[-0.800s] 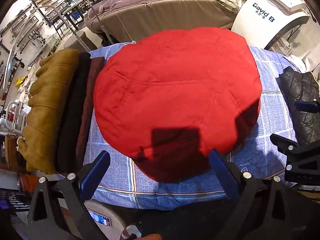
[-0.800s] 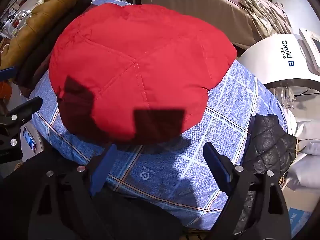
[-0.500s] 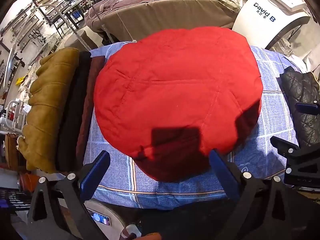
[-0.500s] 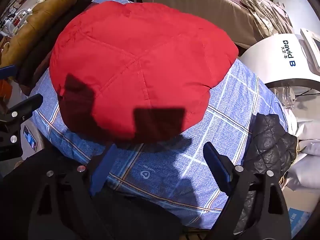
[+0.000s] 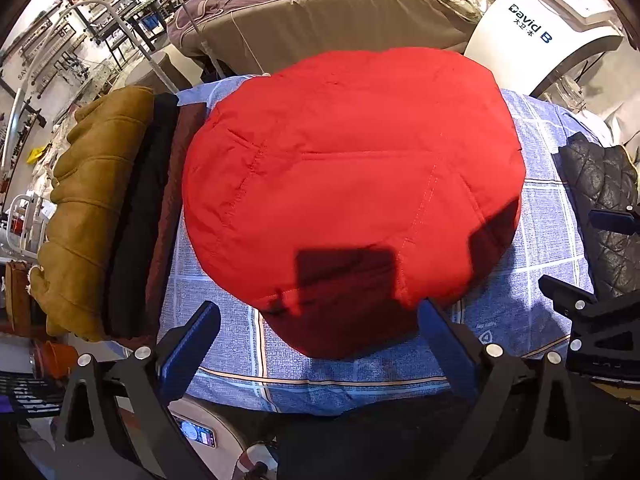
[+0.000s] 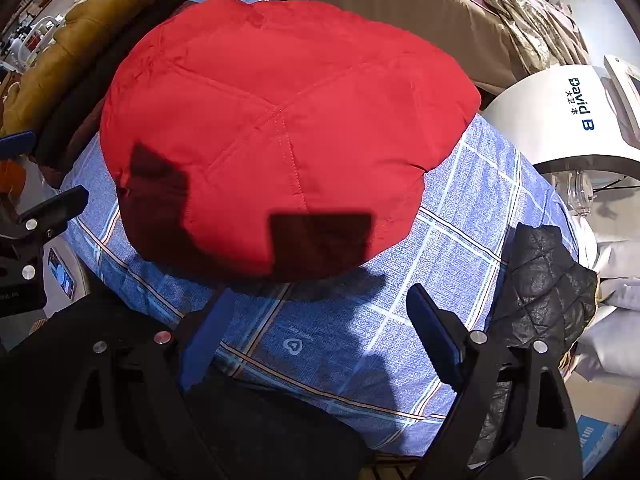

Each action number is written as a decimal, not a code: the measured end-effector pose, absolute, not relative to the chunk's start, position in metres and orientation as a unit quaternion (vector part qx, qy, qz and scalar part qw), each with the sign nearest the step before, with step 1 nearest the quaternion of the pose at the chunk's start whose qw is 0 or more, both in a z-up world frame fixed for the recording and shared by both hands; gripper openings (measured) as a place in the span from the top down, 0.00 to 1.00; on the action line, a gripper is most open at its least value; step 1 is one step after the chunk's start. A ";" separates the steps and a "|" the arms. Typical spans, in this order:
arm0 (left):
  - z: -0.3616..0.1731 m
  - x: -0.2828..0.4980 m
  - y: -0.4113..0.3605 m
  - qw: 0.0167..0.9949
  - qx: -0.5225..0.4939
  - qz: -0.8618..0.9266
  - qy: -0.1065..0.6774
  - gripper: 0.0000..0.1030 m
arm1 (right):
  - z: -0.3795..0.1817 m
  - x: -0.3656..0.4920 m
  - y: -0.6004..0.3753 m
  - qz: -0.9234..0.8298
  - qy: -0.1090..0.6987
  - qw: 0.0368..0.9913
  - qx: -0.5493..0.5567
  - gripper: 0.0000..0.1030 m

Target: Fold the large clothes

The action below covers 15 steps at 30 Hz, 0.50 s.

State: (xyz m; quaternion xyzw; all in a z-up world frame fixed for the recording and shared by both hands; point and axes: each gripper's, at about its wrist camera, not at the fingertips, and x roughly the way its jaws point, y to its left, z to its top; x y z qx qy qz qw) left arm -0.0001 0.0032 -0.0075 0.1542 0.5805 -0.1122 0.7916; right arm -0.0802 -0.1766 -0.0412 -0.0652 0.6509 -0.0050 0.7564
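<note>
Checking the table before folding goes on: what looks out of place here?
Nothing stands out. The red jacket lies folded on the blue cloth, with a neat stack beside it and a black jacket at the edge.

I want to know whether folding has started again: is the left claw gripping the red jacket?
No: the left claw stands open above the red jacket, with nothing between its pads.
</note>
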 end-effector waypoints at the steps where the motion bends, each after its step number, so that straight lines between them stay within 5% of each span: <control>1: -0.007 0.000 0.003 0.791 0.153 -0.113 0.581 0.06 | -0.041 -0.080 -0.176 -0.005 0.651 0.756 -0.065 0.16; 15: -0.009 0.002 0.003 0.792 0.153 -0.108 0.581 0.06 | -0.041 -0.080 -0.176 -0.005 0.652 0.755 -0.066 0.16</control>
